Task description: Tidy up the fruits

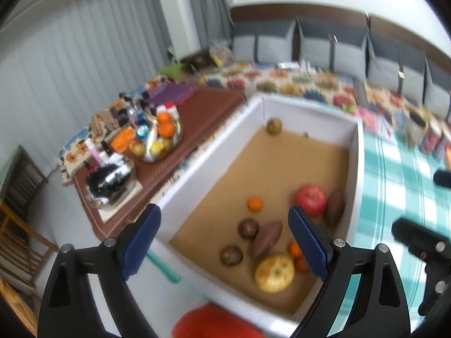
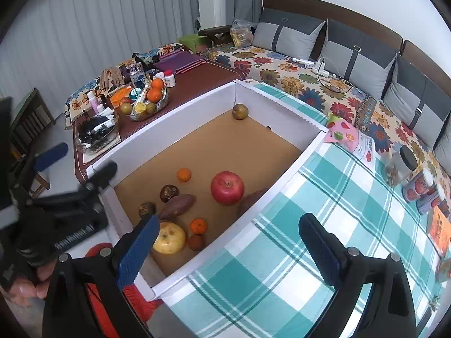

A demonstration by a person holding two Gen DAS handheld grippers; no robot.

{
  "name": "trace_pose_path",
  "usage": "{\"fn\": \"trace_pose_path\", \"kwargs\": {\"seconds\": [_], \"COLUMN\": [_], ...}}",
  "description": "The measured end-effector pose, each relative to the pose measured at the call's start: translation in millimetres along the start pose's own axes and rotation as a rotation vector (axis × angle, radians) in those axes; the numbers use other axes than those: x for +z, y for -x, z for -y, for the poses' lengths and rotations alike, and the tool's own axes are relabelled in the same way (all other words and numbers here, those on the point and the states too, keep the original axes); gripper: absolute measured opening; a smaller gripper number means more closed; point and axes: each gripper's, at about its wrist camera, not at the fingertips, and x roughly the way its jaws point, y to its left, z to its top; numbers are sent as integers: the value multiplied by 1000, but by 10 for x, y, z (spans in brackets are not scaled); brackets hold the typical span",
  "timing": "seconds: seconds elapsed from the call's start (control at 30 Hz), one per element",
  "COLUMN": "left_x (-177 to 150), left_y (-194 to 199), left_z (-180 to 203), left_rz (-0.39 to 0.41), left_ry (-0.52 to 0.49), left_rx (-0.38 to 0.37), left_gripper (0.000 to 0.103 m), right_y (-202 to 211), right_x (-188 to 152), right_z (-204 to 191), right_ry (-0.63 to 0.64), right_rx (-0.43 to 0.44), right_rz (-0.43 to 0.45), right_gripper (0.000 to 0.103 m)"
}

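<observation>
Both tools are hovering wide open and empty, left tool [image 1: 224, 239] and right tool [image 2: 228, 242], above the white cardboard box [image 2: 282, 191]. The round red apple [image 2: 227, 188] is sitting mid-box: firm, smooth, probably slippery, so grip across its widest middle.

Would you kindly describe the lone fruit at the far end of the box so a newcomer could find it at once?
Start at the big white-walled cardboard box with the brown floor, beside the teal checked cloth. In its far corner sits one round brownish-green fruit, alone against the white wall, well apart from the fruit clustered at the near end.
</observation>
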Motion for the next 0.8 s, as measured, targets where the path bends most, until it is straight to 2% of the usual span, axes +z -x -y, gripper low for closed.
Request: {"fn": "trace_pose_path", "kwargs": {"seconds": [0.17,0.27,0.37,0.47,0.8], "left_x": [-169,-221,-256,-286,-304], "left_y": [-6,-12,93,212,241], "left_z": [-144,-208,-242,-272,-407], "left_rz": [-84,-109,-67,-29,-16], "left_ry": [41,47,37,33,73], "left_rx": [-88,-97,-66,-42,-25], "left_gripper": [93,93,93,97,98], "right_y": [-14,-63,-56,9,144], "right_x": [-85,-128,-140,-132,-78], "right_z": [-111,-163,-232,-292,-524], "right_ry": [-32,-53,-66,-68,-34], "right_rx": [5,18,41,70,72], "right_rz": [-31,-72,-95,-79,-41], "right_gripper": [99,99,99,99,99]}}
